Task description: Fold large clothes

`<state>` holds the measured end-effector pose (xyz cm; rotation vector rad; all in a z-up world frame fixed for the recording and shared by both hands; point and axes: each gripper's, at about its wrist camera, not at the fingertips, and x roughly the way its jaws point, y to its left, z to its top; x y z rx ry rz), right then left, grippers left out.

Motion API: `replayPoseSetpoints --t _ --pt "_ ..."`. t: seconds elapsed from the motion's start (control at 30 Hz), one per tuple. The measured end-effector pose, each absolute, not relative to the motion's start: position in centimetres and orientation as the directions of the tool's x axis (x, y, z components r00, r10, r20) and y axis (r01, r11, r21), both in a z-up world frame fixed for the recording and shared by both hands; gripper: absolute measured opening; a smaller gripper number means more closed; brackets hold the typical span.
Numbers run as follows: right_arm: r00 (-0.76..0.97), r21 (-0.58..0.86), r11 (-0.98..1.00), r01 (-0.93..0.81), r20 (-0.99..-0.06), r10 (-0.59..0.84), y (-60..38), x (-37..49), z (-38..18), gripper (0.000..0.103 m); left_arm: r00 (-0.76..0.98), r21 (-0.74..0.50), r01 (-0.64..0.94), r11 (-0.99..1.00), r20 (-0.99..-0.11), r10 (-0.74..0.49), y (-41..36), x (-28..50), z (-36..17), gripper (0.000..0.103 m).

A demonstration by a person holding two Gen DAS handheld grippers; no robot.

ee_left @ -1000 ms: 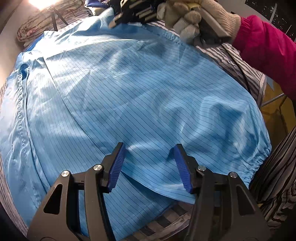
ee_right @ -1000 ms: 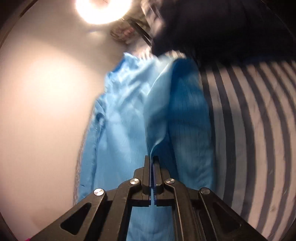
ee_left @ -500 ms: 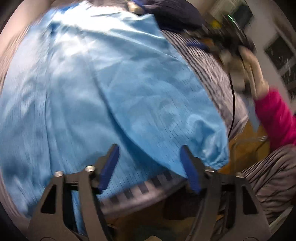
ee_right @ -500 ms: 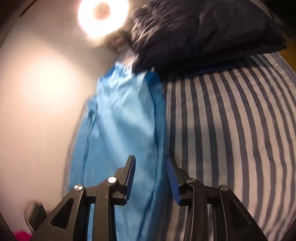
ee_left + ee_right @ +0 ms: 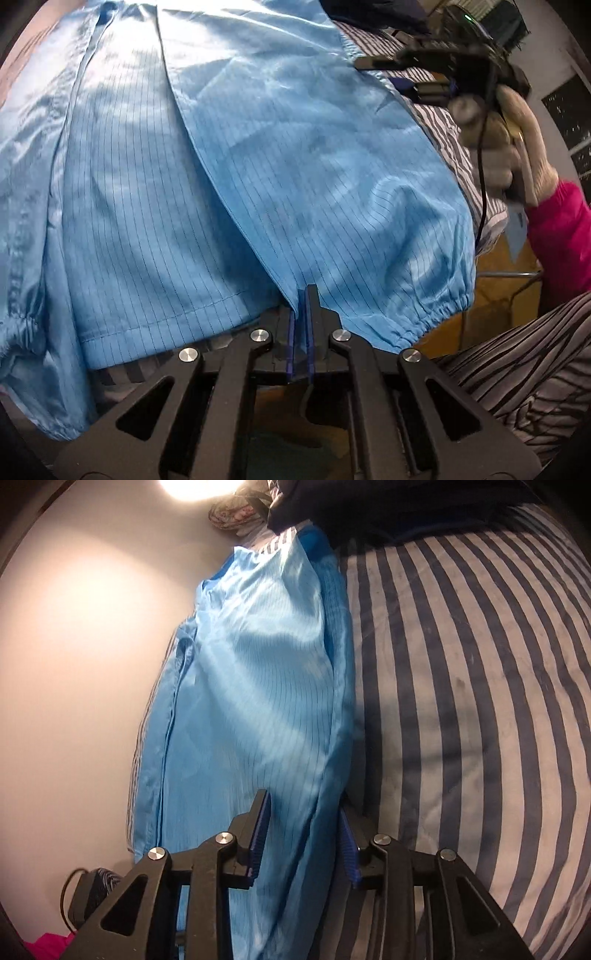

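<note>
A large light-blue pin-striped garment [image 5: 229,155] lies spread on a striped bed, a sleeve with an elastic cuff [image 5: 439,314] folded over its body. My left gripper [image 5: 303,295] is shut on the sleeve's lower edge at the bed's near side. In the right wrist view the same garment [image 5: 258,686] lies along the wall side of the bed. My right gripper [image 5: 304,812] is open, its blue pads either side of the garment's folded right edge. It also shows in the left wrist view [image 5: 443,62], held by a gloved hand at the far right.
The bed has a blue-and-white striped sheet [image 5: 461,701]. A dark pillow or bundle [image 5: 388,506] lies at the head end. A pale wall [image 5: 74,646] runs along the garment's far side, with a bright lamp [image 5: 199,485] above. A black corded object [image 5: 92,890] lies by the wall.
My left gripper has closed on the sleeve's lower edge; it was open before. My right gripper let go of the fabric, opened and now straddles the garment's edge.
</note>
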<state>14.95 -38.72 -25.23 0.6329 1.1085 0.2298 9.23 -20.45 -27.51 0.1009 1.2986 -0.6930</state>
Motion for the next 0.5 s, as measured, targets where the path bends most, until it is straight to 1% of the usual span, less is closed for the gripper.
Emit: replayPoseSetpoints --t 0.07,0.2,0.3,0.33,0.4,0.43,0.5 --pt "0.450 0.586 0.795 0.154 -0.758 0.471 -39.5 15.8 -25.2 0.038 0.115 -0.279 0.543 0.792 -0.910 -0.399 -20.9 8.7 -27.2 0.004" --pt "0.457 0.591 0.790 0.164 -0.755 0.470 -39.2 17.7 -25.4 0.033 0.141 -0.243 0.577 0.780 -0.911 -0.388 -22.0 7.8 -26.2 0.004" --pt "0.467 0.572 0.805 0.155 -0.761 0.451 -39.1 19.0 -24.6 0.033 0.234 -0.167 0.566 0.807 -0.906 -0.352 -20.7 6.8 -24.1 0.004" --pt "0.476 0.569 0.808 0.156 -0.760 0.443 -39.2 19.3 -24.2 0.036 0.260 -0.157 0.559 0.814 -0.899 -0.352 -20.3 6.5 -23.3 0.004" --pt "0.494 0.563 0.810 0.166 -0.758 0.425 -39.7 20.0 -23.7 0.040 0.293 -0.174 0.536 0.826 -0.880 -0.375 -19.4 6.3 -21.6 0.004" --pt "0.503 0.556 0.812 0.176 -0.760 0.411 -40.1 20.5 -23.4 0.040 0.289 -0.194 0.536 0.821 -0.872 -0.395 -19.4 6.2 -20.9 0.004" --pt "0.507 0.545 0.817 0.189 -0.766 0.394 -40.4 21.4 -23.1 0.040 0.305 -0.197 0.543 0.817 -0.860 -0.409 -19.6 6.9 -20.2 0.004"
